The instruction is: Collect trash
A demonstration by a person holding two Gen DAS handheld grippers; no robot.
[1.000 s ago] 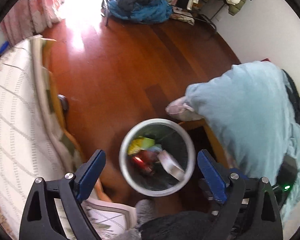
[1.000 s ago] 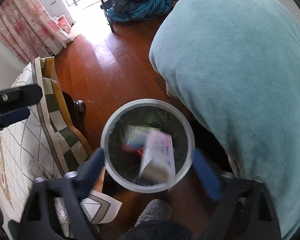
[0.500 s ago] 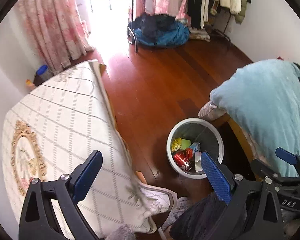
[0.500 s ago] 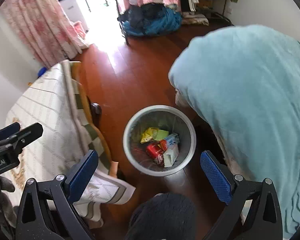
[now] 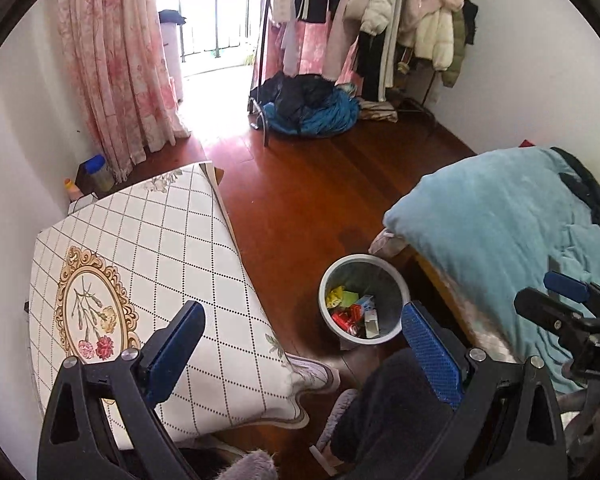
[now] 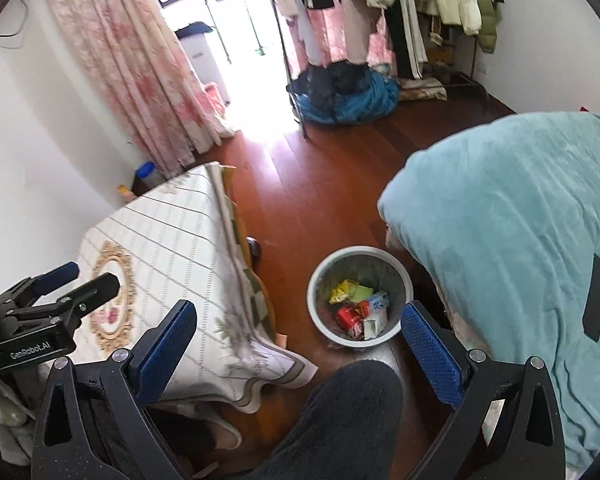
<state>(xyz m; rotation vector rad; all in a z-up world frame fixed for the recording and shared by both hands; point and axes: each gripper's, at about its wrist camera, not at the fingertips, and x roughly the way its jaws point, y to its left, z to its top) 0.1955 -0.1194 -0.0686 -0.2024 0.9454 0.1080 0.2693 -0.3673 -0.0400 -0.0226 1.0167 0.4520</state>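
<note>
A round grey trash bin (image 5: 326,280) (image 6: 314,280) stands on the red wooden floor between the table and the bed. Inside lie a red can (image 5: 342,317) (image 6: 346,317), a yellow-green wrapper (image 5: 336,295) (image 6: 346,290) and a small white-blue carton (image 5: 370,316) (image 6: 376,316). My left gripper (image 5: 302,328) is open and empty, high above the floor with the bin beyond its right finger. My right gripper (image 6: 298,326) is open and empty too, well above the bin. Each gripper shows at the edge of the other's view.
A table with a white checked cloth (image 5: 152,264) (image 6: 172,248) stands on the left. A bed with a light blue blanket (image 5: 496,216) (image 6: 512,216) is on the right. A person's dark trouser leg (image 6: 340,420) and slipper (image 5: 336,420) are below. A clothes rack (image 5: 380,20) and a blue bundle (image 5: 316,112) stand at the far wall.
Both grippers rose away from the bin, which now looks small and far below. A white carton that was dropping from the right gripper now lies in the bin. More of the room shows.
</note>
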